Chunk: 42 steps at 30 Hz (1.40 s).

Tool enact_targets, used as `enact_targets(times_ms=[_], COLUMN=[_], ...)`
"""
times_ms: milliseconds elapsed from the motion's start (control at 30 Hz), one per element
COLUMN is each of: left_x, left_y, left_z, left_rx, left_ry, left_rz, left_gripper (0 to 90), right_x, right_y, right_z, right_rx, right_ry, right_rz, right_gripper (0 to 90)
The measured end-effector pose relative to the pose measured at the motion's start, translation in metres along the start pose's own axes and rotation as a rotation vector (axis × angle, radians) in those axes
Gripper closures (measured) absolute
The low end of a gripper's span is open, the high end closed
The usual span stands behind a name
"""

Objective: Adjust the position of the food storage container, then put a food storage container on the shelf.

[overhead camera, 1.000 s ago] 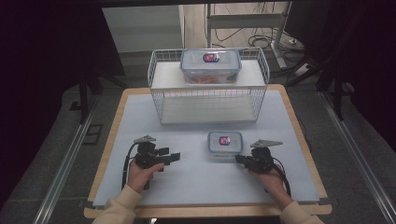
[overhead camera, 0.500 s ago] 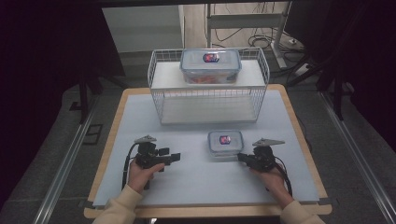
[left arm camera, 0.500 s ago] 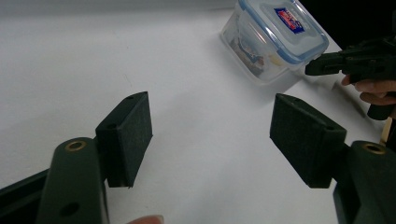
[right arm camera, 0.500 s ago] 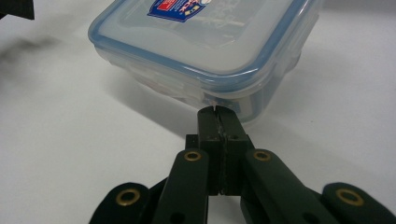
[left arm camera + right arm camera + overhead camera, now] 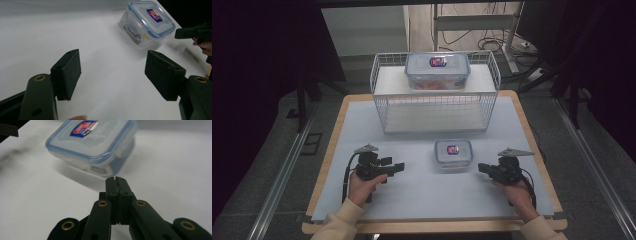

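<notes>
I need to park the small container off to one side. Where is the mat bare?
Bare mat lies left of the wire basket, and in front between the left hand-held gripper and right hand-held gripper. It is crowded at the small container, close to the right one, and on the basket top with the large container.

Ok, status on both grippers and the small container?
Left gripper open, empty. Right gripper shut, empty, beside small container. Container sits lidded on table, path clear.

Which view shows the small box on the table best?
The left gripper view: the small box shows whole and sharp, with lid, label and contents visible. The right gripper view has it closer but blurred and cut off at the top. The high view shows it small, from above, between the two grippers.
</notes>
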<state>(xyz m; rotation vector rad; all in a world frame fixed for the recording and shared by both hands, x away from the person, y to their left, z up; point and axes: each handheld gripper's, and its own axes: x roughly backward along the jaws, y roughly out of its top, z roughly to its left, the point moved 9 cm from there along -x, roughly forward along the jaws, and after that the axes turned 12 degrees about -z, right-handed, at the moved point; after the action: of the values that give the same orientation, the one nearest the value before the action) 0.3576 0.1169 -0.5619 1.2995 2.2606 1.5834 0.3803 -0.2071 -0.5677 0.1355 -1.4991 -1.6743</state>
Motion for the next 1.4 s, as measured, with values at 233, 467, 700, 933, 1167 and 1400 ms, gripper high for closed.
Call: enact_targets(times_ms=[233, 467, 700, 933, 1167, 1400], left_x=[0.0, -0.001, -0.009, -0.022, -0.041, -0.058], left_y=[0.0, 0.001, 0.004, 0.007, 0.014, 0.019], left_z=[0.0, -0.001, -0.005, -0.014, -0.022, -0.026], left_rx=[0.0, 0.022, 0.032, 0.032, 0.045, 0.067], left_ry=[-0.001, 0.005, 0.012, -0.009, -0.025, -0.028], left_rz=[-0.002, 0.002, 0.007, 0.02, 0.031, 0.044], left_gripper=[29.2, 25.5, 22.4, 21.9, 21.4, 19.3], right_x=[0.009, 0.009, 0.006, 0.003, 0.001, -0.011], right_y=[0.006, 0.007, 0.011, 0.017, 0.023, 0.037], right_z=[-0.012, -0.011, -0.009, -0.009, -0.013, -0.017], right_rx=[-0.013, -0.037, -0.059, -0.082, -0.102, -0.137], right_ry=[-0.005, 0.04, 0.066, 0.086, 0.09, 0.089], right_rz=[-0.016, -0.004, -0.001, -0.004, 0.002, -0.009], right_gripper=[84.9, 68.3, 44.7, 36.9, 32.0, 29.4])
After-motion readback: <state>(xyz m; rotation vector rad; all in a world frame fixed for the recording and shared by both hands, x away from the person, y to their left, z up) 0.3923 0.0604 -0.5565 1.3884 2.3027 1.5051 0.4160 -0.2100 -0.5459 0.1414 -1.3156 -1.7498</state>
